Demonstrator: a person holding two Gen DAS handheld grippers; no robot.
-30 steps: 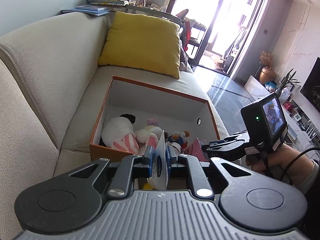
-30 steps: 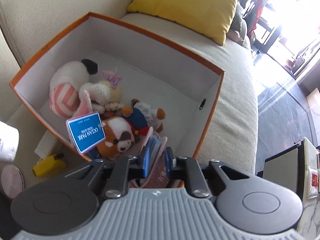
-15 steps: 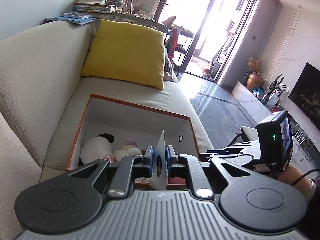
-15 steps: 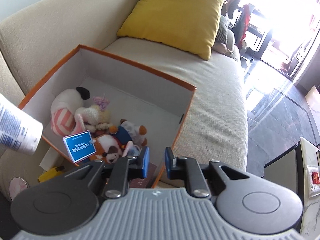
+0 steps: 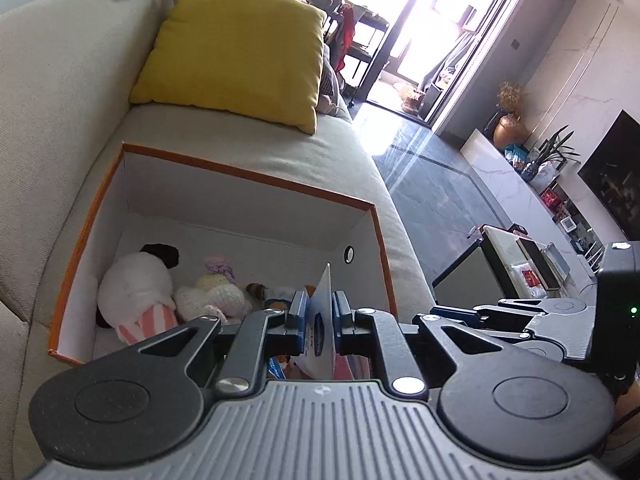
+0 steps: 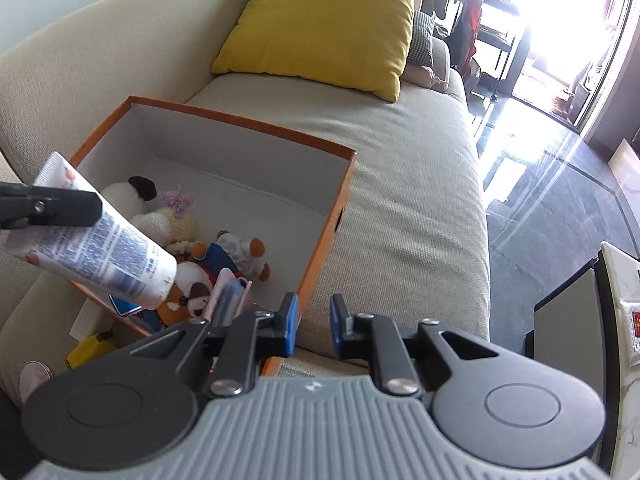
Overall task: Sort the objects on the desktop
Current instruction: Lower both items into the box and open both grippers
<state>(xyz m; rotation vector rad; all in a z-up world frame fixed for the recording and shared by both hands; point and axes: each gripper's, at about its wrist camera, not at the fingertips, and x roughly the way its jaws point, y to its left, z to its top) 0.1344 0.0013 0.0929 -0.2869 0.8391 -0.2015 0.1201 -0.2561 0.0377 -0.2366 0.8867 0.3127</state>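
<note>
An orange box with white inside (image 5: 256, 176) (image 6: 240, 116) stands on the beige sofa and holds several plush toys (image 5: 136, 288) (image 6: 228, 256). My left gripper (image 5: 320, 320) is shut on a white tube (image 5: 323, 320) with printed text, which it holds above the box's near side; the tube also shows in the right wrist view (image 6: 100, 240), cap end pointing down into the box. My right gripper (image 6: 310, 324) is open and empty, over the sofa seat just right of the box's near right corner.
A yellow cushion (image 5: 236, 52) (image 6: 324, 20) leans at the sofa's far end. A yellow object (image 6: 90, 350) and a round pink item (image 6: 34, 374) lie left of the box. A low marble table (image 5: 520, 256) with small items stands at the right.
Both grippers have risen and pulled back from the box. The right gripper has moved right, out of the box, and its jaws are wider apart. The left still holds the tube.
</note>
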